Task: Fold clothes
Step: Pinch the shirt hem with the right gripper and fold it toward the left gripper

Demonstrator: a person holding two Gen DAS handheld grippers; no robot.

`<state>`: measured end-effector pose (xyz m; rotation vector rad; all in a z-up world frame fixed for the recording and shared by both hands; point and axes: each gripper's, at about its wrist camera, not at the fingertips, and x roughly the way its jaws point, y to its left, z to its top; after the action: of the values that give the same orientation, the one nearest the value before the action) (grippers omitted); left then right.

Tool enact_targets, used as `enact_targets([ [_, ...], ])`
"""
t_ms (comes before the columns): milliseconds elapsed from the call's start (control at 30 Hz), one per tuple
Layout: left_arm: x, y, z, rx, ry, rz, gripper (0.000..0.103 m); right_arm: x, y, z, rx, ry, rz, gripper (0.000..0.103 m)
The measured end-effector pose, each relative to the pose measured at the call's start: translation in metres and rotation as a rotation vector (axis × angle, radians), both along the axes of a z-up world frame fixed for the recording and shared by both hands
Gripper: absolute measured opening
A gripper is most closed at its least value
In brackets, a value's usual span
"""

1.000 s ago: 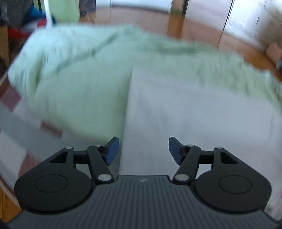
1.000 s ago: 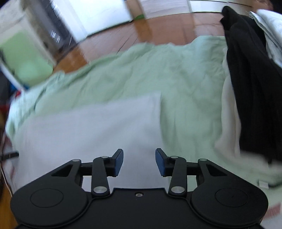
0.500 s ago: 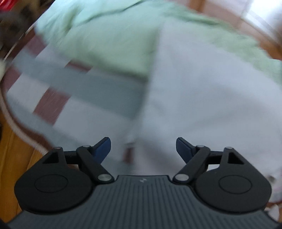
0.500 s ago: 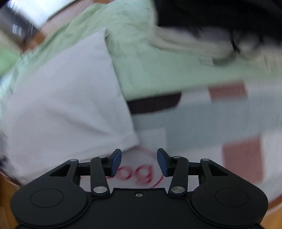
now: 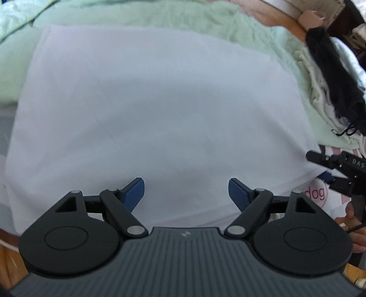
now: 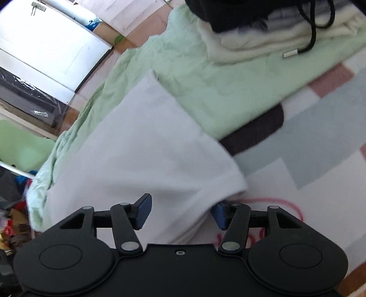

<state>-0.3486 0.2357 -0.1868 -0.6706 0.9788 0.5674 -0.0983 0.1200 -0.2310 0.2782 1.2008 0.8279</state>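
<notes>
A white garment lies folded flat on a pale green sheet. My left gripper hangs open over the middle of the garment's near edge, with only flat cloth below the pads. My right gripper is at the near right corner of the white garment. Its jaws are opening: the corner lies between them, covers part of the right pad, and is not pinched. In the left wrist view the right gripper shows at the right edge, by that corner.
A pile of black and cream clothes sits on the green sheet at the far right. A patterned mat with red "dog" lettering lies under the sheet. A white door and wooden floor lie beyond.
The left wrist view swung from the garment's left edge to the middle of its near edge, jaws wider. The right gripper rolled and dropped to the near right corner, jaws spreading.
</notes>
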Motion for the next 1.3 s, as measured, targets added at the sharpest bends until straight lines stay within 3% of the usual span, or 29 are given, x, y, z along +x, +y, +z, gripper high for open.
enact_targets([
  [33, 0.000, 0.001, -0.002, -0.002, 0.008, 0.000, 0.080, 0.000, 0.009, 0.002, -0.041, -0.055, 0.027, 0.055],
  [67, -0.001, 0.002, -0.003, 0.003, 0.014, 0.001, 0.080, -0.001, 0.019, 0.004, -0.083, -0.110, 0.053, 0.032],
  [100, -0.003, 0.001, -0.002, 0.022, 0.016, 0.000, 0.080, -0.003, 0.025, 0.006, -0.121, -0.170, 0.080, 0.019],
  [233, -0.016, 0.004, 0.011, 0.098, -0.040, 0.011, 0.081, -0.026, 0.013, 0.043, -0.081, -0.366, 0.124, 0.014],
  [333, -0.028, 0.013, 0.017, 0.095, -0.064, 0.043, 0.081, -0.045, 0.023, 0.074, -0.056, -0.552, 0.200, 0.013],
  [400, -0.039, 0.022, 0.023, 0.111, -0.085, 0.074, 0.081, -0.047, 0.047, 0.094, -0.047, -0.651, 0.317, 0.013],
  [467, -0.052, 0.031, 0.029, 0.141, -0.138, 0.102, 0.081, -0.047, 0.074, 0.116, -0.024, -0.697, 0.421, 0.013],
  [567, -0.070, 0.045, 0.036, 0.159, -0.154, 0.136, 0.081, -0.066, 0.113, 0.141, 0.010, -0.767, 0.577, 0.012],
  [767, -0.117, 0.069, 0.039, 0.162, -0.250, 0.226, 0.081, -0.138, 0.172, 0.169, 0.199, -0.830, 0.820, 0.011],
  [833, -0.134, 0.076, 0.037, 0.152, -0.298, 0.247, 0.082, -0.167, 0.176, 0.165, 0.264, -0.825, 0.916, 0.010],
  [933, -0.147, 0.083, 0.017, 0.071, -0.321, 0.302, 0.082, -0.196, 0.187, 0.128, 0.215, -0.782, 1.037, 0.010],
  [1000, -0.152, 0.087, 0.004, 0.008, -0.333, 0.337, 0.081, -0.200, 0.195, 0.093, 0.117, -0.761, 1.056, 0.010],
  [1100, -0.154, 0.085, 0.001, -0.010, -0.373, 0.348, 0.081, -0.194, 0.194, 0.060, 0.012, -0.764, 1.033, 0.010],
  [1300, -0.144, 0.093, 0.002, -0.176, -0.536, 0.311, 0.081, -0.171, 0.170, 0.064, 0.065, -0.677, 0.971, 0.010],
])
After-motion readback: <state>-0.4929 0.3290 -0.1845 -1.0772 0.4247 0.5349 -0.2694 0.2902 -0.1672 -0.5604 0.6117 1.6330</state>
